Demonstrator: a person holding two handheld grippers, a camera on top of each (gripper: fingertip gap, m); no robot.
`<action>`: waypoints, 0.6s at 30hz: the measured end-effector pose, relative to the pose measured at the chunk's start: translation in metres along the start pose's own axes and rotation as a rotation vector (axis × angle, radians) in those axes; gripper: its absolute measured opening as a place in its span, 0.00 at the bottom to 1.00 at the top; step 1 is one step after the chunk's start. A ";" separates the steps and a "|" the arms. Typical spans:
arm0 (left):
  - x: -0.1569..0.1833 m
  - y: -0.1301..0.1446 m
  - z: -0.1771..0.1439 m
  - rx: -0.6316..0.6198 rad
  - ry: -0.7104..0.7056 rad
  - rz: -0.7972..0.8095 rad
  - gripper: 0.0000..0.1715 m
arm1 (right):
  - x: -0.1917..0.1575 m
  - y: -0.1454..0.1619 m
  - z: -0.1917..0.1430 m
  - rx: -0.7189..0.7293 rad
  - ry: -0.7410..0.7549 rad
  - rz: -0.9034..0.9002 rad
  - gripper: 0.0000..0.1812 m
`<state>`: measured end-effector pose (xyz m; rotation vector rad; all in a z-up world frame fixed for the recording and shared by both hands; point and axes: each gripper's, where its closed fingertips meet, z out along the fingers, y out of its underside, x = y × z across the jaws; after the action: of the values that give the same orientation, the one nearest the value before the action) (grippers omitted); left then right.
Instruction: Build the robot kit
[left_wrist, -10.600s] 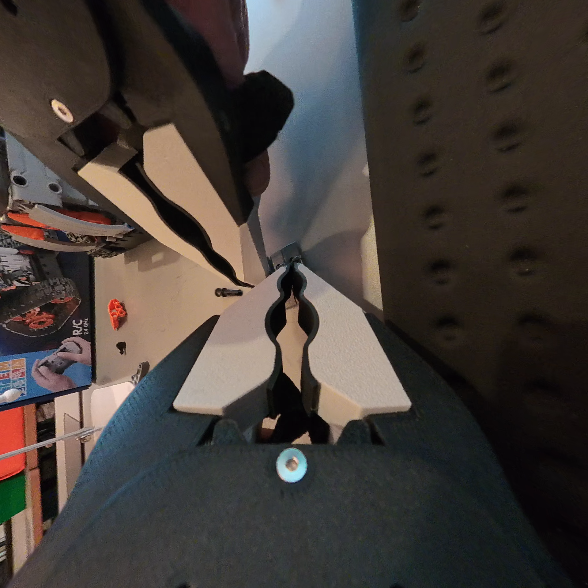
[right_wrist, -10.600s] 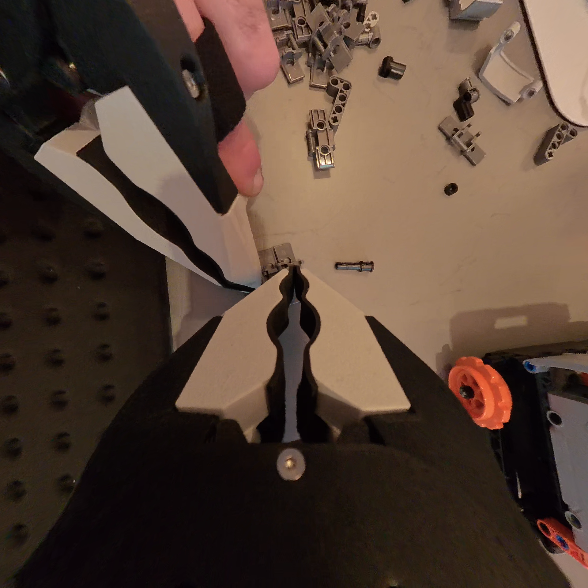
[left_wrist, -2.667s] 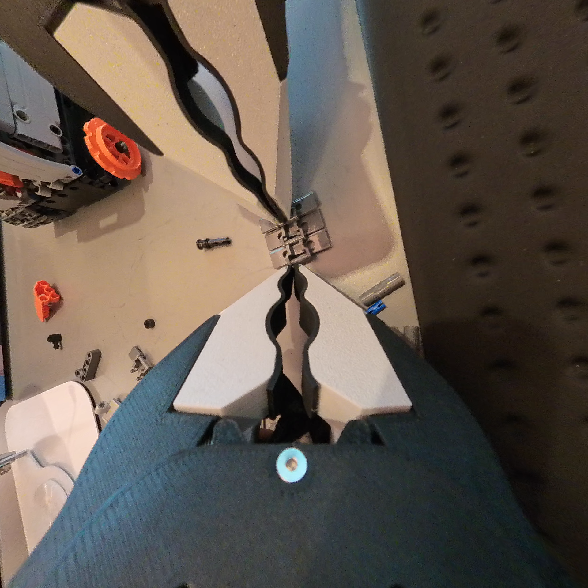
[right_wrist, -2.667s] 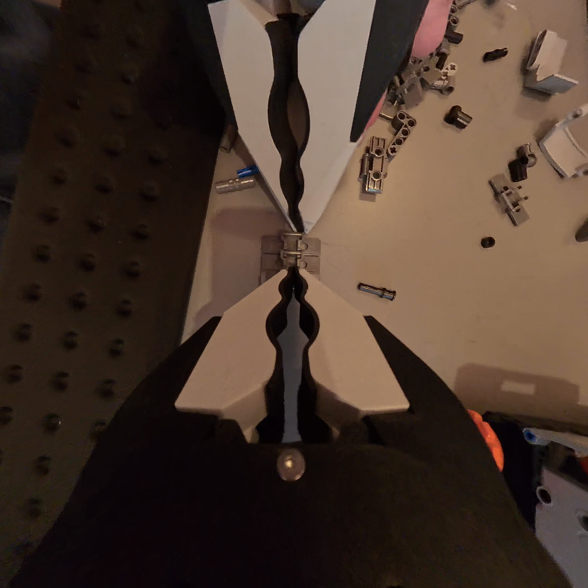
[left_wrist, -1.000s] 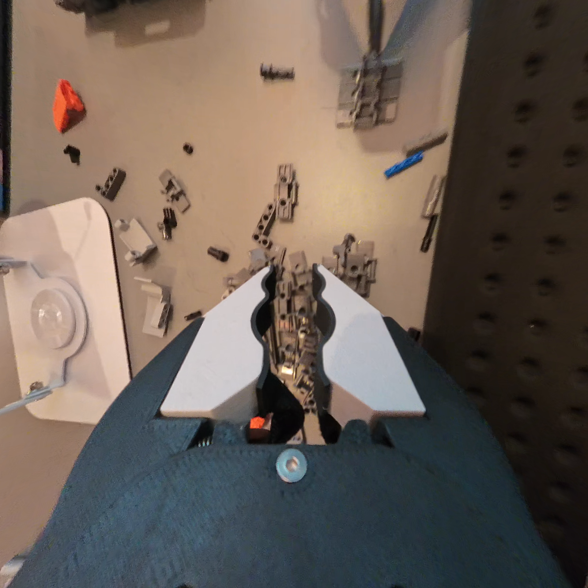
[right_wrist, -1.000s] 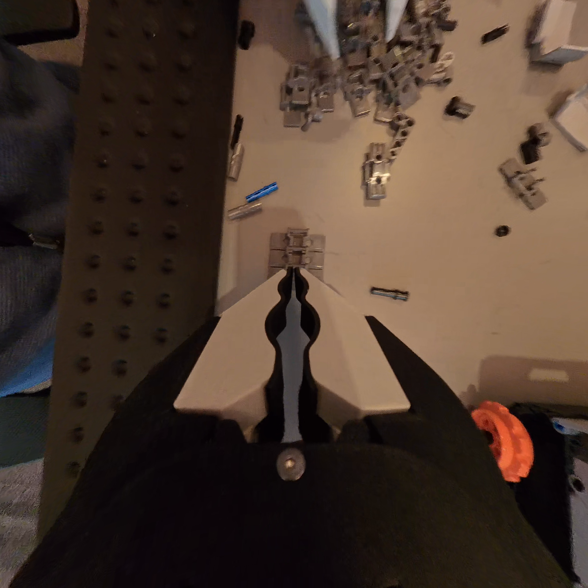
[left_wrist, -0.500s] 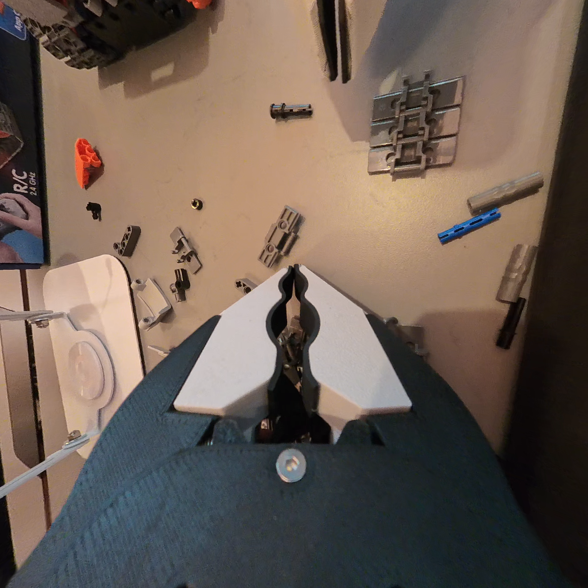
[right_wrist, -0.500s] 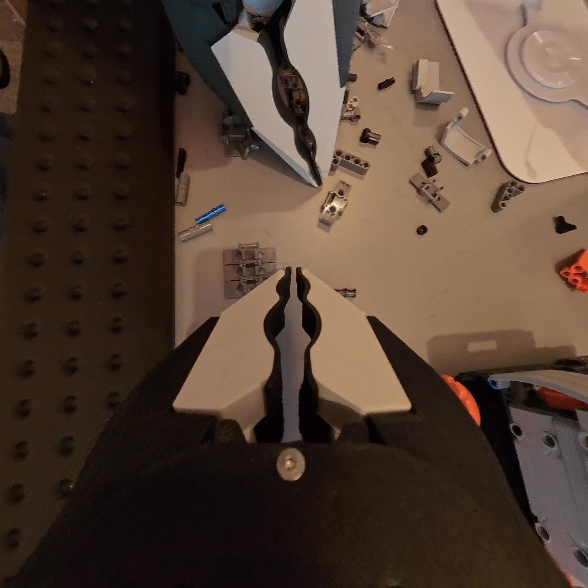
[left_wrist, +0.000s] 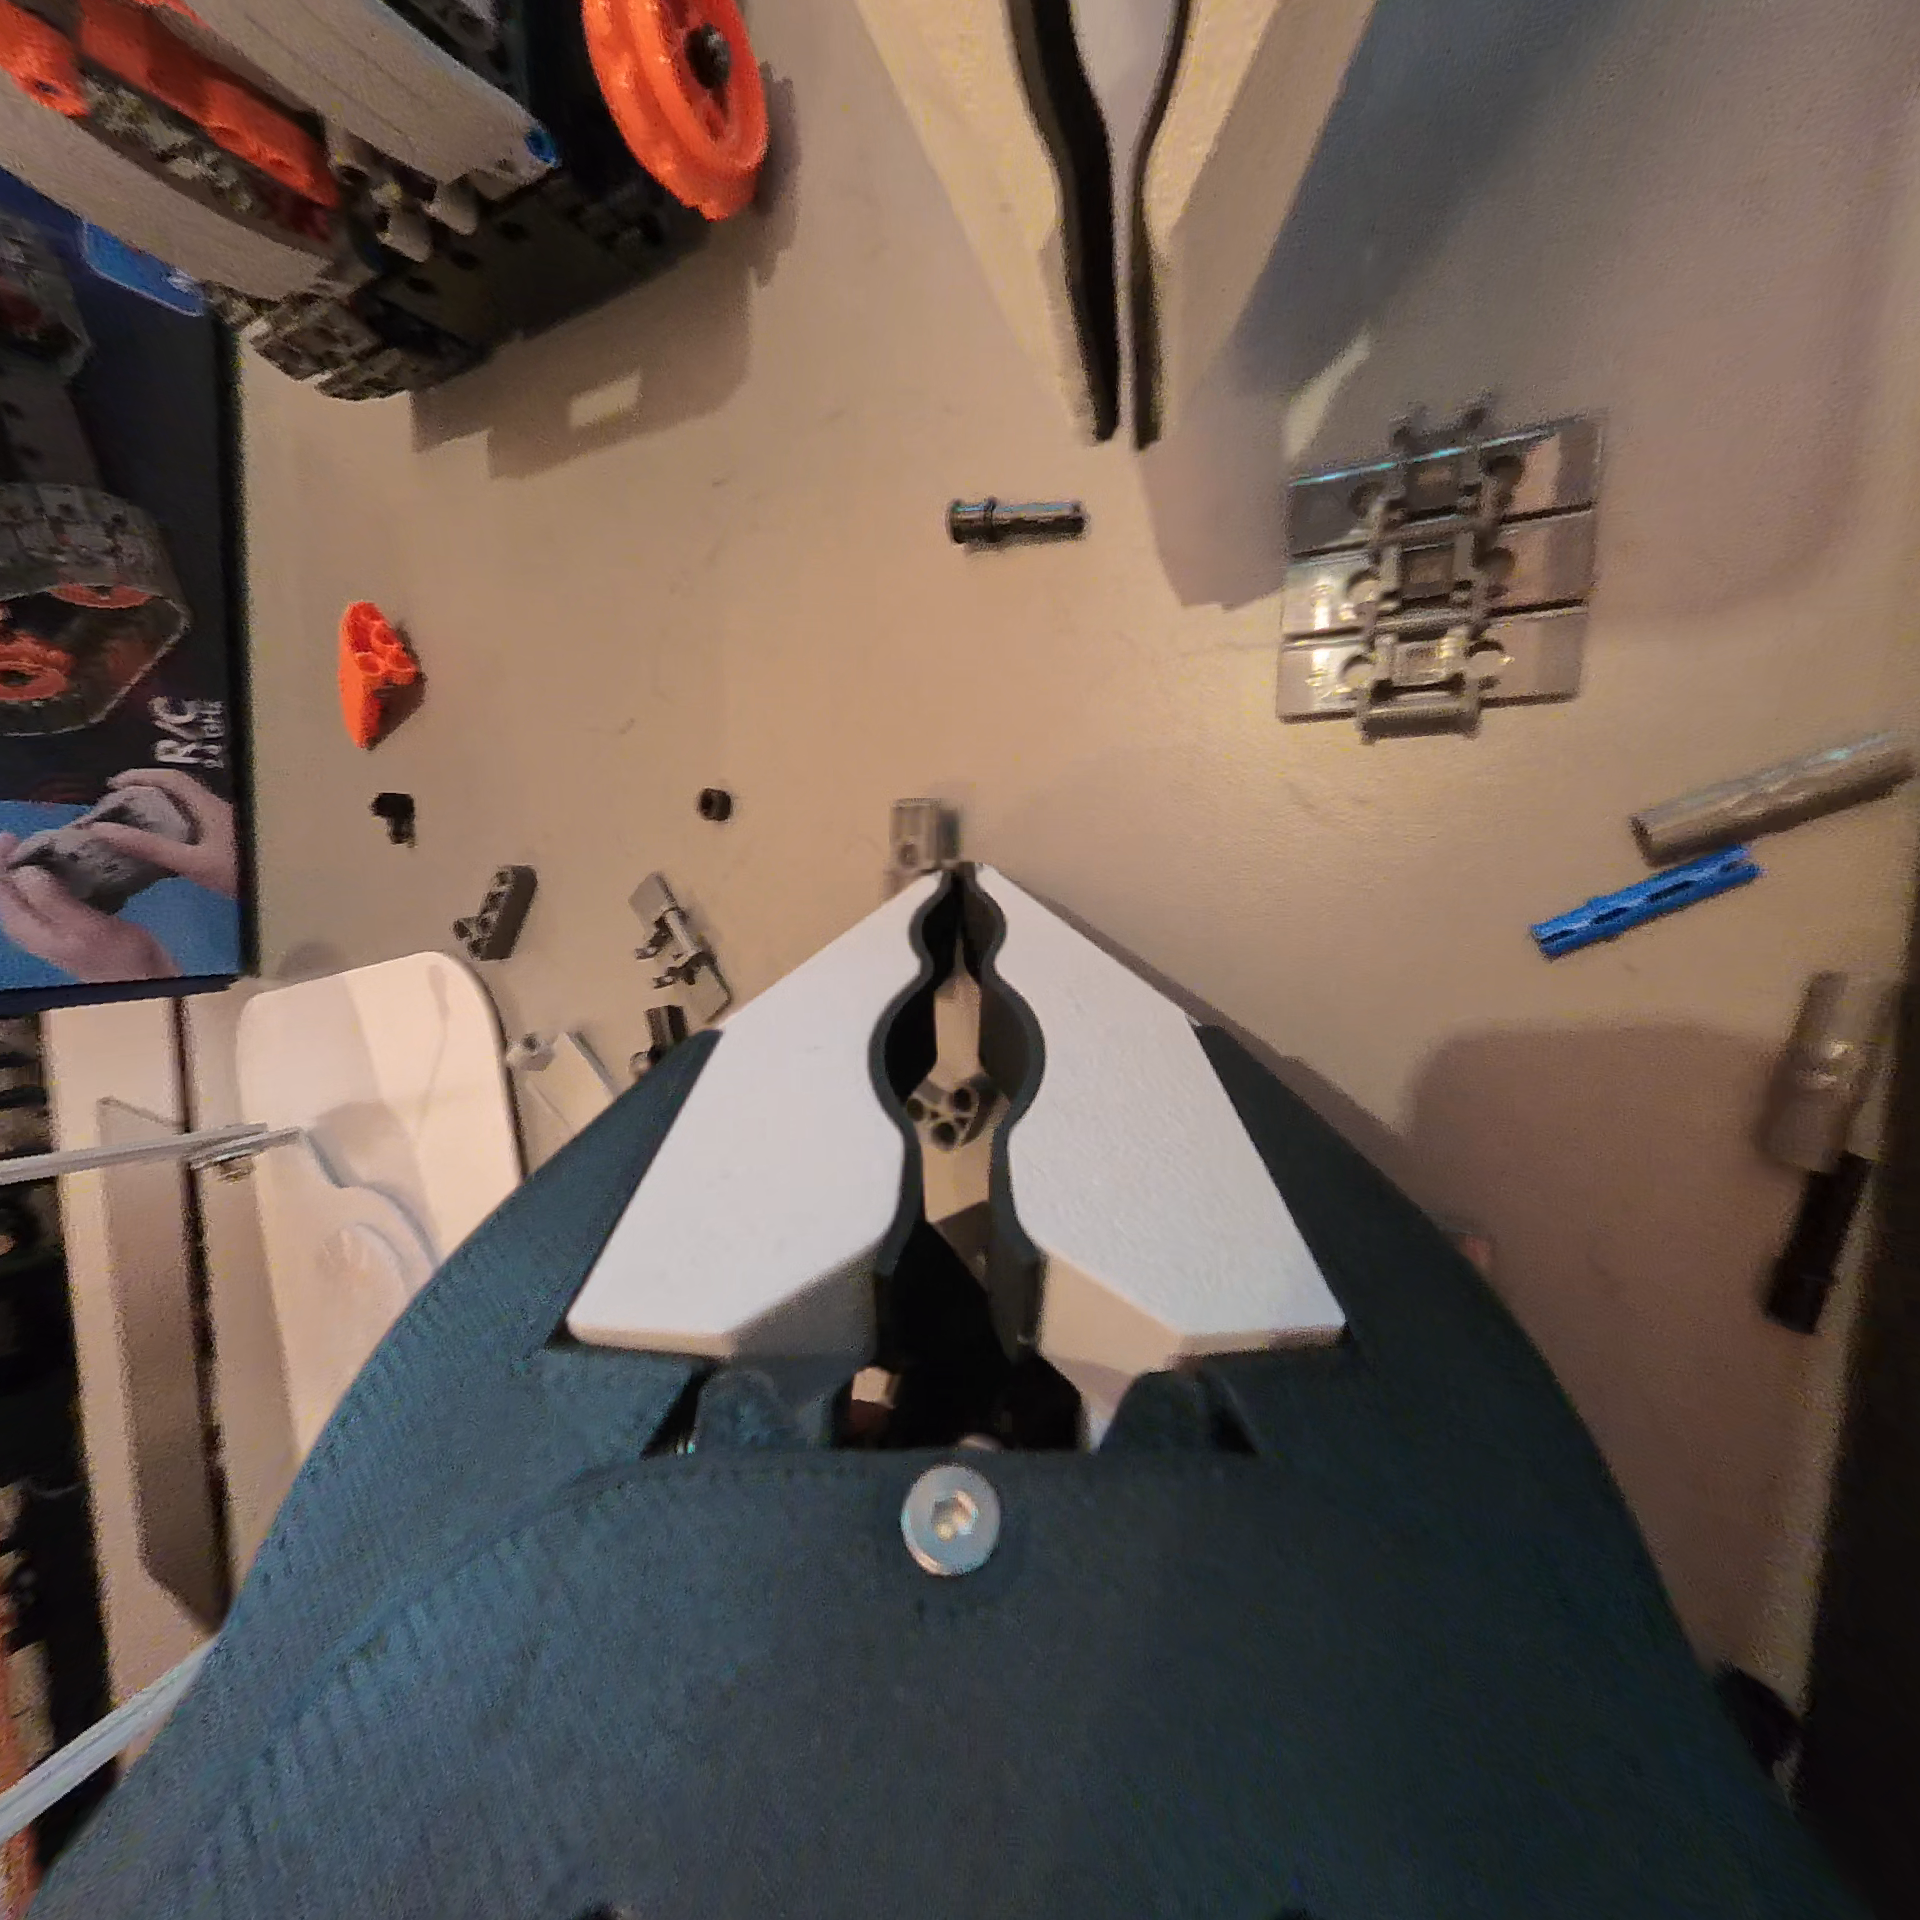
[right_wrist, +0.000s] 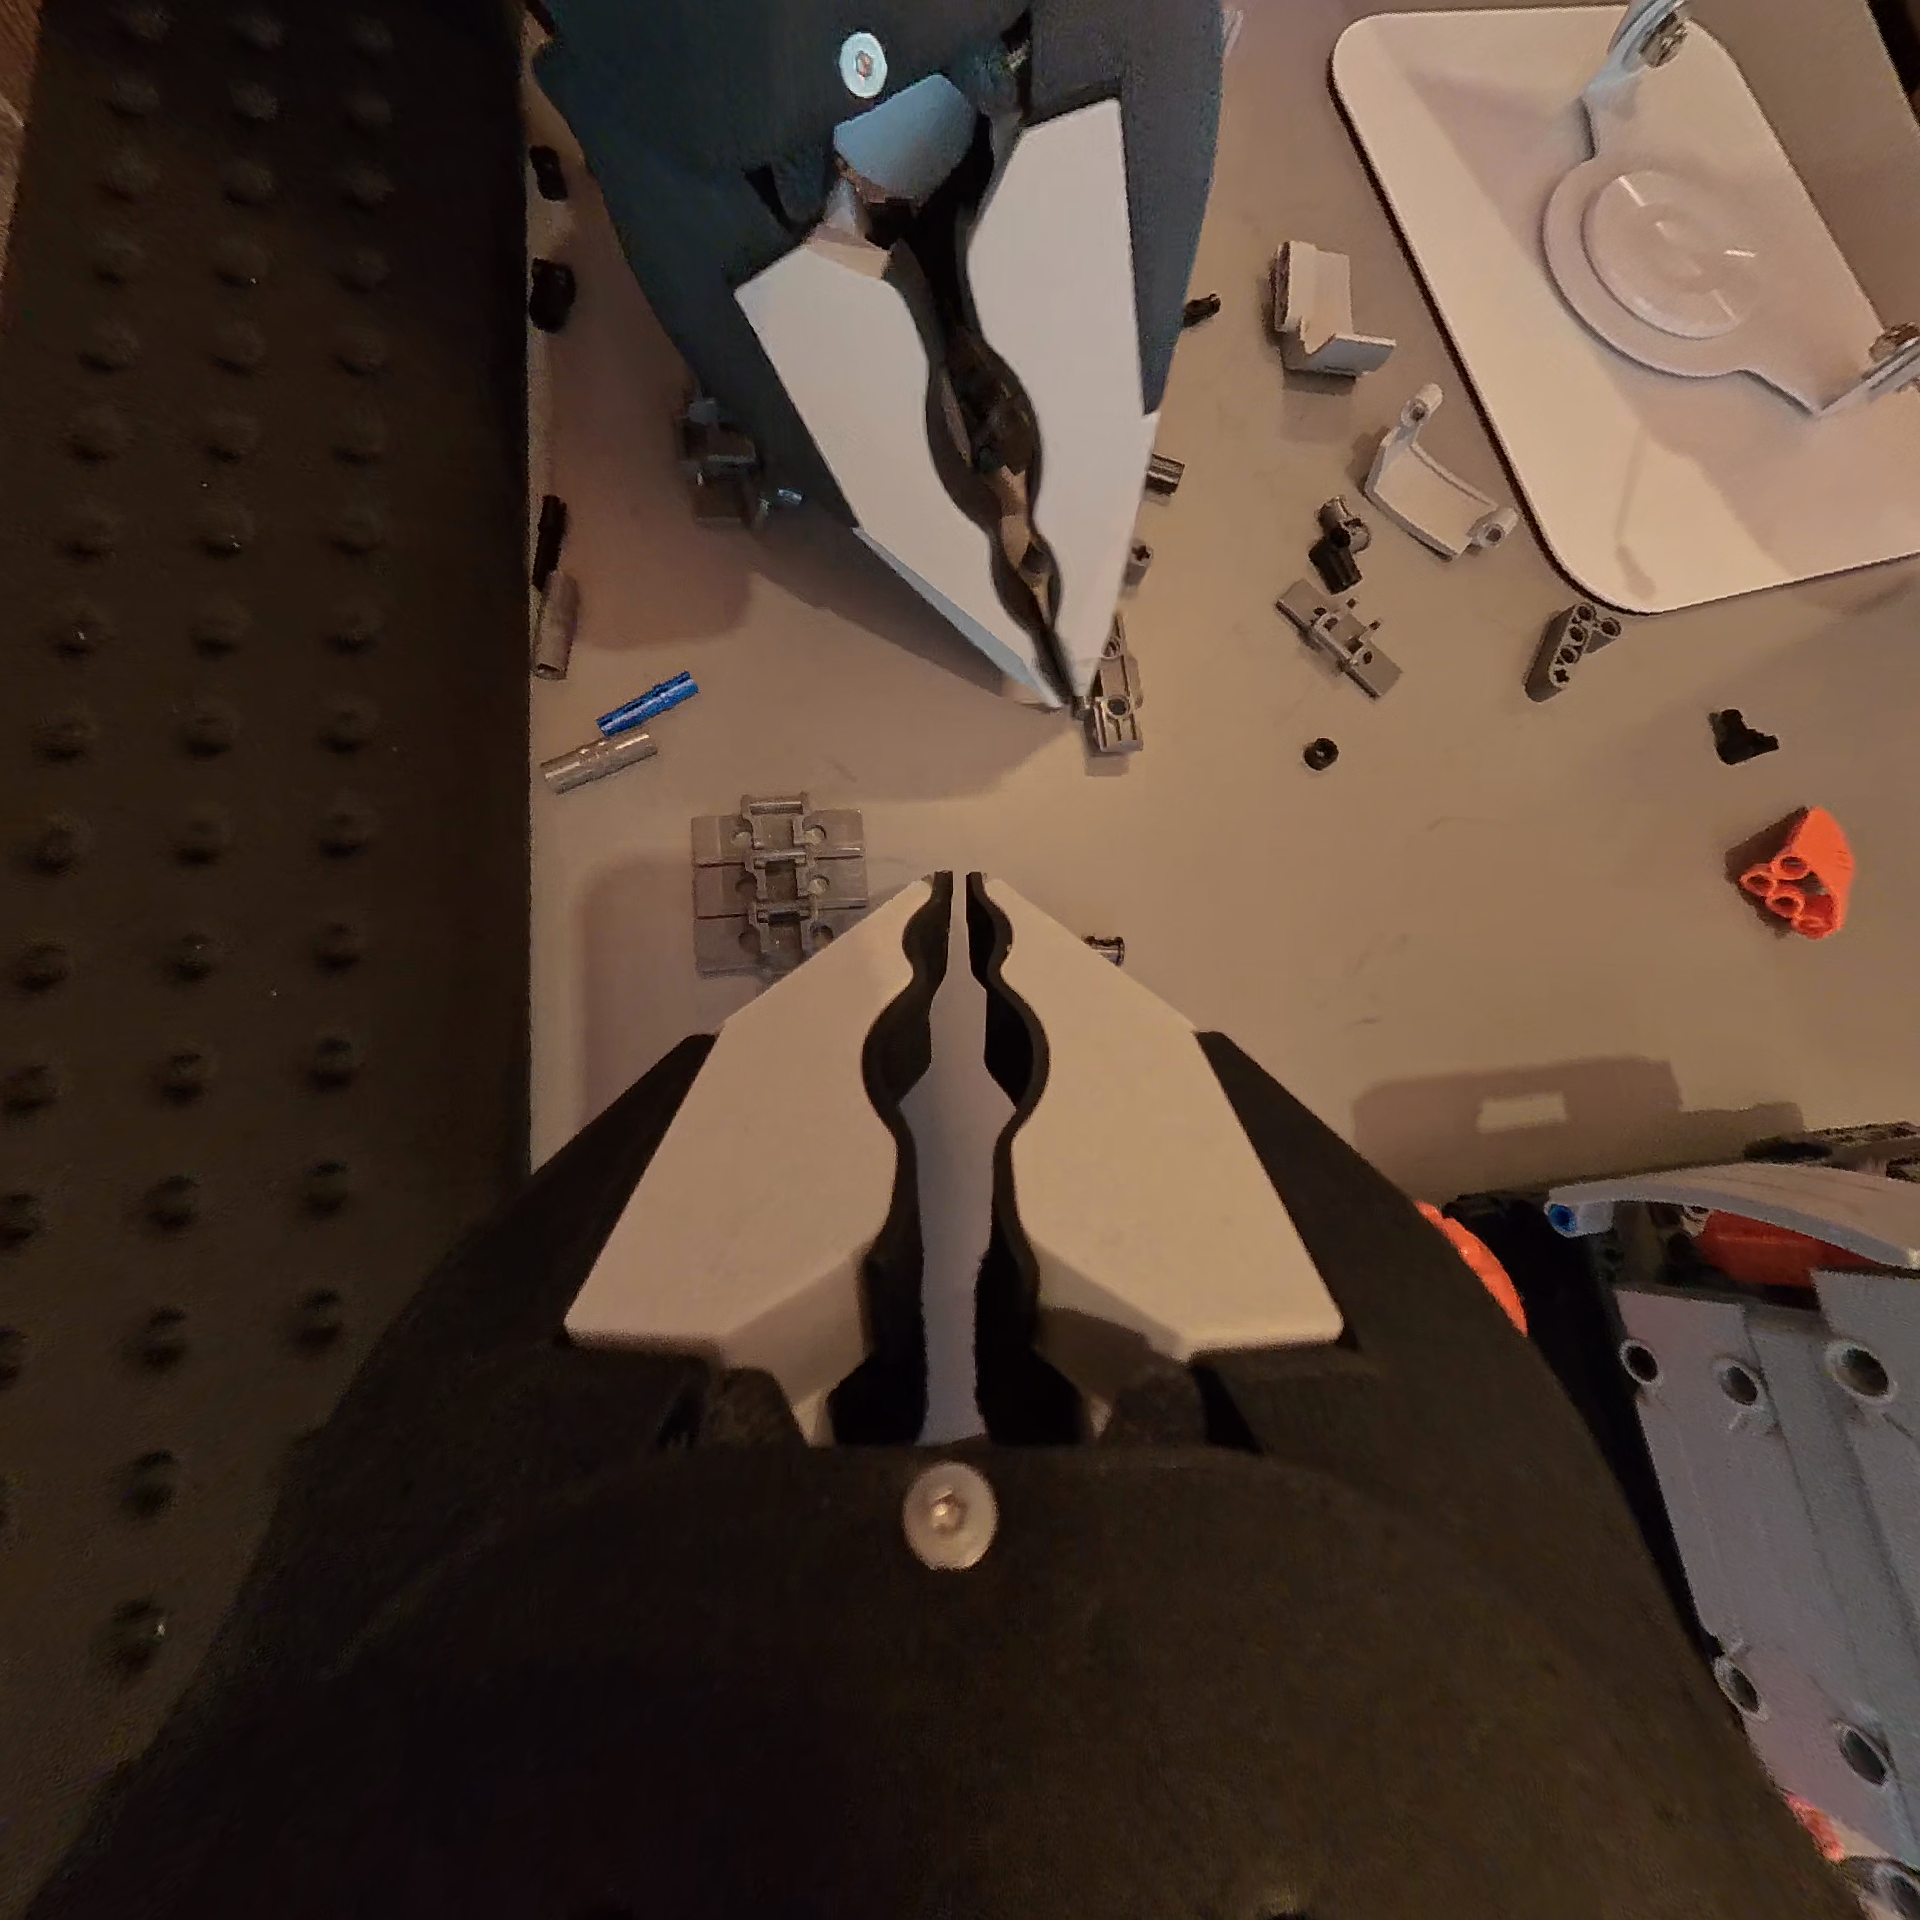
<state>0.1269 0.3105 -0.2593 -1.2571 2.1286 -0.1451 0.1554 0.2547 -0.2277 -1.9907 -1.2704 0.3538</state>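
Observation:
My left gripper (left_wrist: 956, 875) is shut, with a small grey piece (left_wrist: 945, 1107) showing in the gap between its fingers. It also shows in the right wrist view (right_wrist: 1065, 694), where a dark grey piece sits along its jaws. Its tips are beside a loose grey connector (left_wrist: 920, 831) on the table. My right gripper (right_wrist: 958, 881) is empty, its jaws parted by a narrow slit. Its tips are just right of a strip of three linked grey track links (right_wrist: 779, 883) lying flat. The strip also shows in the left wrist view (left_wrist: 1434, 582), right of the right gripper's tips (left_wrist: 1122, 436).
A model vehicle with an orange wheel (left_wrist: 665, 114) stands at the far left. A white tray (right_wrist: 1507, 468), a black studded mat (right_wrist: 260, 831), a printed box (left_wrist: 104, 623), an orange piece (right_wrist: 1792, 873), a blue pin (right_wrist: 644, 707), a black pin (left_wrist: 1013, 520) and loose grey parts lie around. One gripper's finger ends stand about 7 cm off the other's. It is some 9 cm from my right tips to the blue pin (right_wrist: 644, 707). Seen from the left wrist view (left_wrist: 1648, 885) as well.
The right gripper let go of the track strip and drew back to its right. The left gripper left the strip, closed over the pile of grey parts, then moved back toward the strip.

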 end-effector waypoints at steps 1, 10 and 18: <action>0.003 0.001 0.001 0.001 0.016 -0.011 0.00 | 0.002 0.001 0.000 0.002 0.005 0.002 0.00; -0.015 0.000 -0.010 0.014 -0.002 -0.122 0.12 | 0.007 -0.001 -0.003 0.023 0.040 -0.001 0.01; -0.008 0.011 0.000 -0.037 0.092 -0.163 0.08 | 0.007 -0.001 -0.001 0.026 0.038 0.005 0.01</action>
<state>0.1210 0.3228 -0.2603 -1.4714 2.1122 -0.2385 0.1583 0.2612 -0.2251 -1.9704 -1.2312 0.3311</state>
